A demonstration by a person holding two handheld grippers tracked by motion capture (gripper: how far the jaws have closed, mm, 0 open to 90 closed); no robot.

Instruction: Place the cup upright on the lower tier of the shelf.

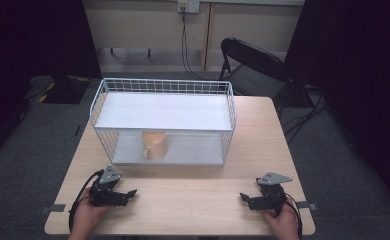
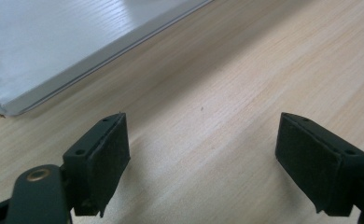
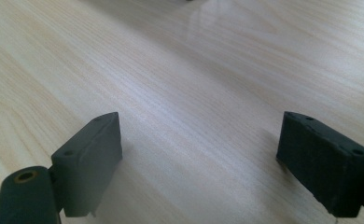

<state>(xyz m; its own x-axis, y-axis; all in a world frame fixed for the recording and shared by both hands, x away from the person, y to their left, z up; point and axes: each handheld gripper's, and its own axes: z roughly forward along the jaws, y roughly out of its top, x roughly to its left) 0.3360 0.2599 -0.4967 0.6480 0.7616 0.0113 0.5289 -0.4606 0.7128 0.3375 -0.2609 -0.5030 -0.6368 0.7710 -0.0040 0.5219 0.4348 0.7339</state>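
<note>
Item: white two-tier wire rack (image 1: pixel 163 120), long axis running across the pale wood bench (image 1: pixel 193 200), open front facing you. Lower shelf: one tan ceramic mug (image 1: pixel 155 145), upright, handle toward you. Your left hand-held gripper (image 1: pixel 124 195) and right hand-held gripper (image 1: pixel 247 199) rest near the front edge, jaws apart, empty.

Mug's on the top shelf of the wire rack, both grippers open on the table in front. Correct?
Not quite. In the high view the mug stands on the bottom shelf of the wire rack; its top shelf is bare. The left gripper and right gripper are open, in front.
</note>
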